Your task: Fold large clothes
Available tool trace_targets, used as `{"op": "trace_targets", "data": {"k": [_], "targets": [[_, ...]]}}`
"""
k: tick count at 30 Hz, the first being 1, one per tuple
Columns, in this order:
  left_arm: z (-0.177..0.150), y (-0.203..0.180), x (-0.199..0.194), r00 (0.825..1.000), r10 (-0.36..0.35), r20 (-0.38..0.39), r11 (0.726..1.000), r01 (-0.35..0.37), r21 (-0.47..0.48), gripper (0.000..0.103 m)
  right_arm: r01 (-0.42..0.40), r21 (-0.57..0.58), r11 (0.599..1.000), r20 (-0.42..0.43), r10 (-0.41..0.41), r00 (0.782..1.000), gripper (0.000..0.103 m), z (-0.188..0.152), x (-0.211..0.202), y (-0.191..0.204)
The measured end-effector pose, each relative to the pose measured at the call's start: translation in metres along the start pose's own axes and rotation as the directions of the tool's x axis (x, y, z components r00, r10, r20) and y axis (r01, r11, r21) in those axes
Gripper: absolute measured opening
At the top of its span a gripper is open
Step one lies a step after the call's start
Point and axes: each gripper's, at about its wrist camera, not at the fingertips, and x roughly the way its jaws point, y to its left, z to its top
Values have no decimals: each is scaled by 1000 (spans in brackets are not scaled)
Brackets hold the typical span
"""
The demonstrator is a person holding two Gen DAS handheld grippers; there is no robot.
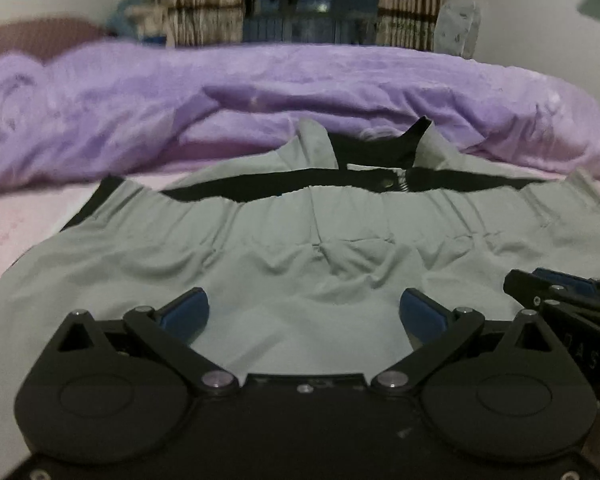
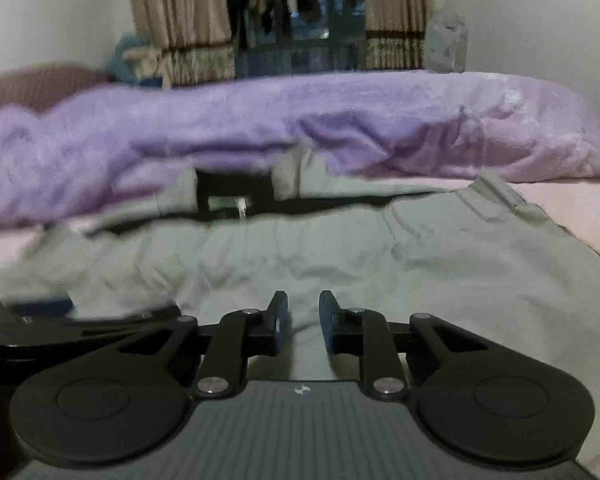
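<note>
I'm low over the bed (image 1: 16,216) now, both tools down at the near edge of the grey trousers (image 1: 300,240). They lie spread flat and wide on the pink sheet, waistband towards the heaped purple blanket (image 1: 260,92), dark lining showing along the open top. No fold in them yet that I can see, so I judge the job barely begun: everything is left, starting with a pinch at this near edge.

My left gripper (image 1: 304,314) has its fingers wide apart, grey cloth lying below the gap, nothing pinched. My right gripper (image 2: 303,320) has its fingers drawn close with a narrow gap; a ridge of cloth rises towards that gap, but I see no pad pressing on it, so I call it not gripped.

The left view gives me the fly, the button and the left end of the waistband, plus my right tool poking in at the edge. The right view gives me the trousers' right side, its pocket seam (image 2: 404,236), and my left tool as a blur.
</note>
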Motion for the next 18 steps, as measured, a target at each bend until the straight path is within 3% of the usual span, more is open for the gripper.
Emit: {"op": "trace_targets", "data": {"k": [3,5,11,13,14,16,18], "targets": [[1,1,0,1000,-4,-2,1000,4,-4,103,-61,62,996,-2,61,998,25,0,7,-15],[1,1,1,1000,-1,-2,1000,1,-1,103,-65,42,997,-1,65,998,26,0,10,-14],[1,12,-8,1000,-20,-6,1000,20,11,103,-56,-89,995,-6,56,998,26,-2,2,-18],[-5,21,-22,1000,-29,-2,997,29,67,103,-29,-180,983,-18,26,999,26,-4,-9,-28],[-8,25,-29,1000,-1,0,995,1,103,103,39,-247,968,-17,-45,999,42,-6,-14,-33],[-17,39,-48,996,81,28,983,-85,162,103,207,-315,926,9,-216,976,68,-8,-25,-54],[-20,63,-63,994,104,11,982,-105,157,103,223,-219,950,-36,-237,971,68,-5,-37,-97]]}}
